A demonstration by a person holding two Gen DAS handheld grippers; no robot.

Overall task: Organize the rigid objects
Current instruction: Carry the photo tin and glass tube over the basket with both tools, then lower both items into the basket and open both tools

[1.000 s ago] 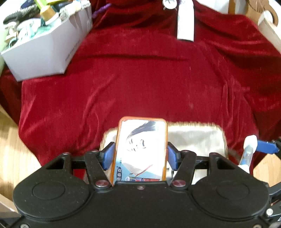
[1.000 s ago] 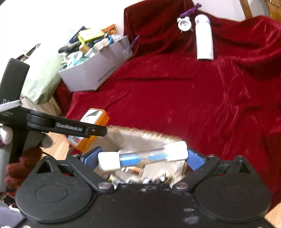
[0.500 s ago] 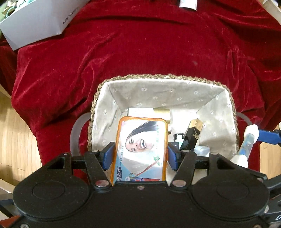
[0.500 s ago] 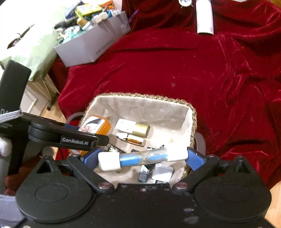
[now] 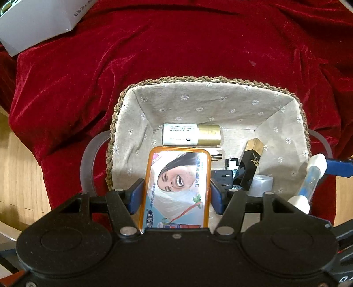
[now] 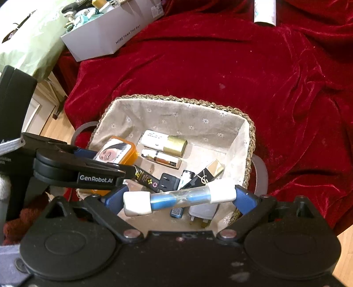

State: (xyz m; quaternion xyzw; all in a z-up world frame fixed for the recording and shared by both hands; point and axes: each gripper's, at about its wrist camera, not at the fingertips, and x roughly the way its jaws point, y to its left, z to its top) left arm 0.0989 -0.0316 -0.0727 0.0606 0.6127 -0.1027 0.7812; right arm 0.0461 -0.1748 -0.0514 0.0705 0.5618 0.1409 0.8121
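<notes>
An orange tin (image 5: 175, 187) is clamped between the blue pads of the left gripper (image 5: 175, 194) above the near left corner of the lined basket (image 5: 198, 97). A blue sand timer (image 6: 178, 198) is gripped end to end by the right gripper (image 6: 179, 198) over the basket's near edge. The basket is set on the red cloth (image 5: 176, 48) near its front edge.

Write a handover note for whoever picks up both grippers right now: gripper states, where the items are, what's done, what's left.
Left gripper: shut on the orange tin, held over the near left part of the lined basket.
Right gripper: shut on the blue sand timer, gripped by its white end caps, over the basket's near edge.
Done: a gold-capped bottle, a black and gold lipstick and other small items already lie in the basket.
Left: release both items into the basket; a white bottle lies at the far edge of the red cloth.
</notes>
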